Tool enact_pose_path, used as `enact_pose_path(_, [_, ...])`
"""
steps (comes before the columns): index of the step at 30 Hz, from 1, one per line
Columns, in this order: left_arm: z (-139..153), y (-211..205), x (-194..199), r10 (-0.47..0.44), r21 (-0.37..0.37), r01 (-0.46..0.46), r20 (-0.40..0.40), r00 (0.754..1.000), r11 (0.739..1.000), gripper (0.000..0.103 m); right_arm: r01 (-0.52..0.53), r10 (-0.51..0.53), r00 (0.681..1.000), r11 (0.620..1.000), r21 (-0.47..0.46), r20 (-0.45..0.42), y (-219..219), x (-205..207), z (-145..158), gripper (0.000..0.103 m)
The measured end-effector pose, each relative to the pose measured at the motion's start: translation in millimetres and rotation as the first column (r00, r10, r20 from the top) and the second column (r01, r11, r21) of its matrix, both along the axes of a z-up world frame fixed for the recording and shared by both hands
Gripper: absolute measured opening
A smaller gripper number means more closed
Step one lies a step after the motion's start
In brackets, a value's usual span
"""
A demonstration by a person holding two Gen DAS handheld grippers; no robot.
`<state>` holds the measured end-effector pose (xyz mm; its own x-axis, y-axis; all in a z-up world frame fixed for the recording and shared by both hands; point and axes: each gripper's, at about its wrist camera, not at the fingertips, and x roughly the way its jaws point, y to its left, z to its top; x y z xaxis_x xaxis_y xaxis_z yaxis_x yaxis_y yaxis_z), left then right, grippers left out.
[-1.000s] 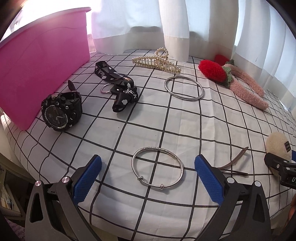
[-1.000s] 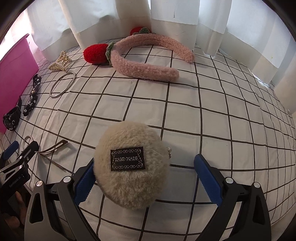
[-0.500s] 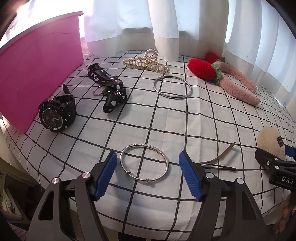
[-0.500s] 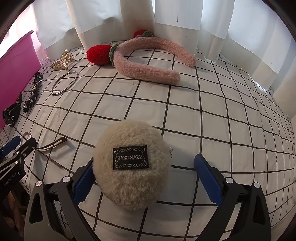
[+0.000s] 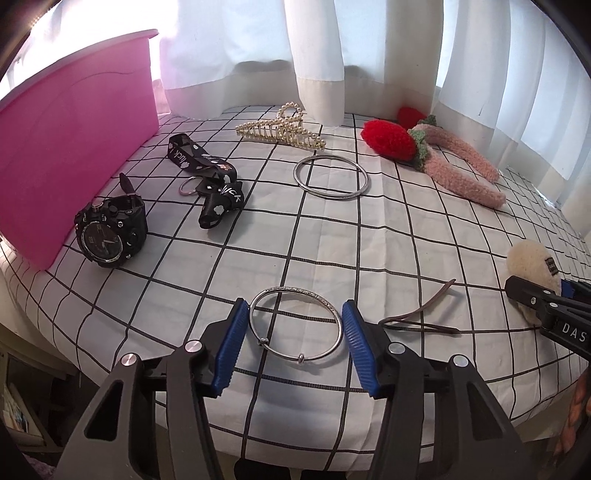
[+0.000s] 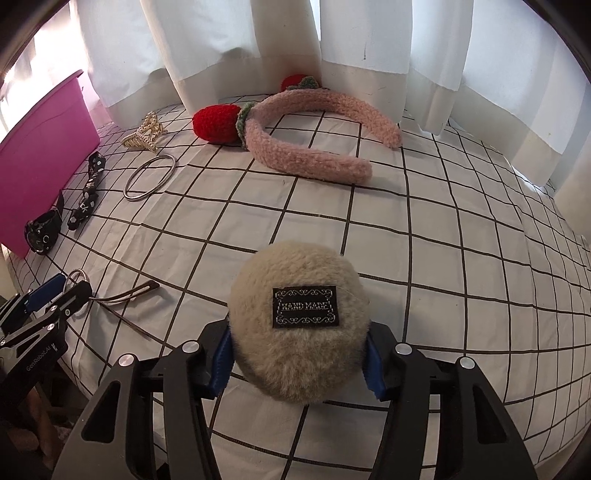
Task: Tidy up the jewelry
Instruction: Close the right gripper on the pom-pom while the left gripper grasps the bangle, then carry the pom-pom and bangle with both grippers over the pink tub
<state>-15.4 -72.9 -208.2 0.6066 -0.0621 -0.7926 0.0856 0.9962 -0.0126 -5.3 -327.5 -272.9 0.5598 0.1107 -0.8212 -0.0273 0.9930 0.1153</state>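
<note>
White curtains (image 5: pixel 317 55) hang behind a black-gridded white cloth (image 5: pixel 332 243) covering the table

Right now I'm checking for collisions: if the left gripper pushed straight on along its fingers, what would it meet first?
The left gripper, its jaws closing, already straddles the beaded silver bangle; pointing steeply down, it would probably press into the checked cloth beneath.

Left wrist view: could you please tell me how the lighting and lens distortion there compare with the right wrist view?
Left wrist view: backlight through the curtain blows out the top left above the pink bin, and the checked cloth bulges with bowed grid lines. Right wrist view: light is more even, the same bowing shows, and the HAND MADE label on the fluffy puff reads sharply.
</note>
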Motion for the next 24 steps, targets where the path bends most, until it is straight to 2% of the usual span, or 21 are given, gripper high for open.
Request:
enact_pose_path(6, [16, 1, 1, 0.001, -0.015, 0.0, 0.027, 1.0, 1.0, 0.051, -0.014, 0.013, 1.0, 1.0, 0.023, 0.027, -1, -3, 12, 0.055])
enact_pose_path(12, [47, 6, 4, 0.015, -0.03, -0.012, 0.071, 0.997, 0.999, 0.051, -0.027, 0.024, 0.998, 0.999, 0.042, 0.065, -4, -3, 42, 0.054])
enact_pose_path(18, [100, 14, 5, 0.038, -0.048, -0.032, 0.134, 0.99, 0.998, 0.051, -0.058, 0.052, 0.99, 0.997, 0.048, 0.13, -5, -1, 88, 0.054])
enact_pose_path(24, [165, 25, -4, 0.079, -0.072, -0.064, 0.229, 0.97, 0.995, 0.051, -0.148, 0.133, 0.965, 0.987, 0.055, 0.225, 14, 9, 144, 0.054])
